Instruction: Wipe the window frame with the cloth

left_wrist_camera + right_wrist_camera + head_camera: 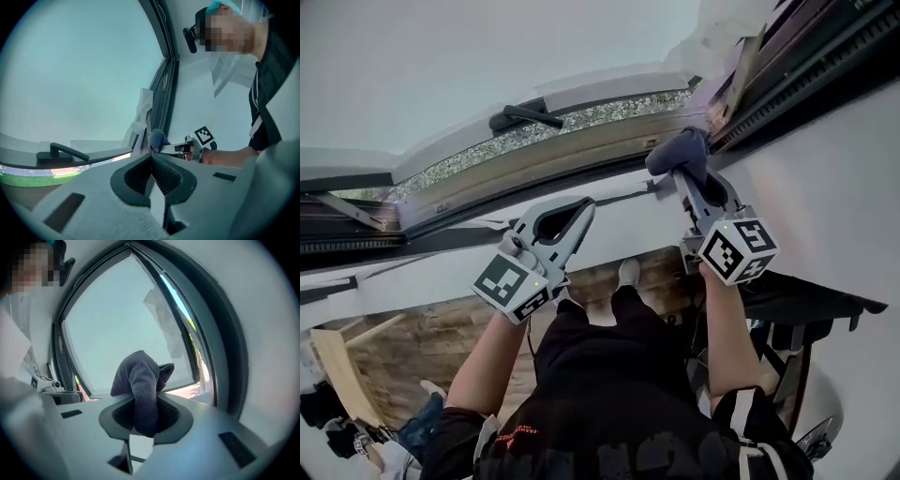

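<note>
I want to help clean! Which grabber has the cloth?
The right gripper: a dark grey cloth is pinched between its jaws, up by the window frame. The left gripper is shut on nothing.

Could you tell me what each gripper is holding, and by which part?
The right gripper pinches the dark cloth by a bunched fold; the rest bulges past its jaws. The left gripper is shut, empty.

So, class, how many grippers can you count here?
2: the left gripper, shut and empty, below the window frame; the right gripper, shut on the cloth at it.
</note>
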`<action>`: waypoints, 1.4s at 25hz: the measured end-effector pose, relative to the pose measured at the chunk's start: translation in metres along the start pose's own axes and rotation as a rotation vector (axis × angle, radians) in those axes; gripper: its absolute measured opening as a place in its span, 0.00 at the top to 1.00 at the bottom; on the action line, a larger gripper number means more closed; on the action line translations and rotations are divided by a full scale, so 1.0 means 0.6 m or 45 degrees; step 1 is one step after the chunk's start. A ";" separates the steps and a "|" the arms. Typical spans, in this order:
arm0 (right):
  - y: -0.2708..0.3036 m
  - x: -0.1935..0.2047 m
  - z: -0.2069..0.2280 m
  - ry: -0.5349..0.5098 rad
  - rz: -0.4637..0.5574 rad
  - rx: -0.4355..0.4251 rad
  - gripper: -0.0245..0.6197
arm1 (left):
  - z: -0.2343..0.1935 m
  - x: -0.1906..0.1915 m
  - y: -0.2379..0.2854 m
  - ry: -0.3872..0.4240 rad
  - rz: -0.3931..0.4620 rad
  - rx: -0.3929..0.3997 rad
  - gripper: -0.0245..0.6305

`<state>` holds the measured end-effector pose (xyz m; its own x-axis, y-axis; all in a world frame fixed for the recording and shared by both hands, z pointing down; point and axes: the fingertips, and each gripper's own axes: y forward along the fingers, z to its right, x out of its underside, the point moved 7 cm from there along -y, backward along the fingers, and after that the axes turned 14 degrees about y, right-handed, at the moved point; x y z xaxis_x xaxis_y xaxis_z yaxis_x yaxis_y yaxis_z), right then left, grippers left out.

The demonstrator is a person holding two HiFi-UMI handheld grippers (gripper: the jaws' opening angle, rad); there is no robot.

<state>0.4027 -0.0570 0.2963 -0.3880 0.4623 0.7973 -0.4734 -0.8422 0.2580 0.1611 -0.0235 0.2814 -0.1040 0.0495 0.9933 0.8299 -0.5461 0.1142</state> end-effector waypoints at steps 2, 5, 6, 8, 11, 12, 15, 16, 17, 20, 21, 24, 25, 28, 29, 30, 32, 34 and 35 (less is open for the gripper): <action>-0.001 -0.014 -0.041 -0.024 0.023 -0.069 0.87 | -0.006 -0.013 -0.024 0.019 0.013 -0.021 0.93; 0.002 -0.028 -0.096 -0.046 0.042 -0.159 0.87 | -0.015 -0.027 -0.060 0.037 0.025 -0.057 0.93; 0.002 -0.032 -0.113 -0.052 0.044 -0.191 0.87 | -0.018 -0.030 -0.071 0.040 0.028 -0.068 0.93; 0.002 -0.040 -0.149 -0.079 0.042 -0.251 0.87 | -0.023 -0.035 -0.092 0.045 0.036 -0.087 0.93; 0.000 -0.049 -0.203 -0.125 0.049 -0.324 0.87 | -0.031 -0.044 -0.126 0.052 0.052 -0.117 0.93; -0.001 -0.050 -0.219 -0.138 0.052 -0.344 0.87 | -0.033 -0.046 -0.137 0.055 0.056 -0.125 0.93; -0.002 -0.049 -0.264 -0.172 0.054 -0.399 0.87 | -0.039 -0.054 -0.169 0.065 0.071 -0.148 0.93; -0.002 -0.048 -0.277 -0.182 0.054 -0.416 0.87 | -0.041 -0.056 -0.178 0.068 0.076 -0.156 0.93; -0.002 -0.047 -0.290 -0.191 0.053 -0.430 0.87 | -0.043 -0.058 -0.188 0.071 0.080 -0.164 0.93; 0.001 -0.039 -0.323 -0.232 0.035 -0.462 0.87 | -0.051 -0.066 -0.217 0.079 0.100 -0.192 0.93; 0.003 -0.035 -0.333 -0.250 0.024 -0.472 0.87 | -0.052 -0.070 -0.225 0.083 0.109 -0.201 0.93; 0.008 -0.025 -0.359 -0.289 -0.007 -0.497 0.87 | -0.056 -0.080 -0.247 0.098 0.137 -0.221 0.93; 0.009 -0.023 -0.366 -0.293 -0.010 -0.502 0.87 | -0.057 -0.081 -0.254 0.100 0.143 -0.226 0.93; 0.013 -0.020 -0.385 -0.302 -0.013 -0.513 0.87 | -0.061 -0.083 -0.273 0.102 0.157 -0.240 0.93; 0.015 -0.018 -0.390 -0.306 -0.017 -0.517 0.87 | -0.063 -0.084 -0.279 0.103 0.159 -0.247 0.93; 0.018 -0.016 -0.395 -0.311 -0.023 -0.521 0.87 | -0.064 -0.084 -0.285 0.105 0.161 -0.254 0.93; 0.023 -0.011 -0.403 -0.316 -0.033 -0.529 0.87 | -0.067 -0.087 -0.297 0.112 0.164 -0.264 0.93; 0.027 -0.005 -0.411 -0.319 -0.043 -0.535 0.87 | -0.070 -0.088 -0.308 0.117 0.164 -0.271 0.93; 0.029 -0.002 -0.414 -0.320 -0.049 -0.537 0.87 | -0.072 -0.089 -0.313 0.119 0.164 -0.276 0.93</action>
<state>0.1983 -0.0035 0.1645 -0.1860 0.3659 0.9119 -0.7824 -0.6166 0.0878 -0.0129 0.0401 0.2064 -0.0636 -0.1042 0.9925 0.7040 -0.7096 -0.0294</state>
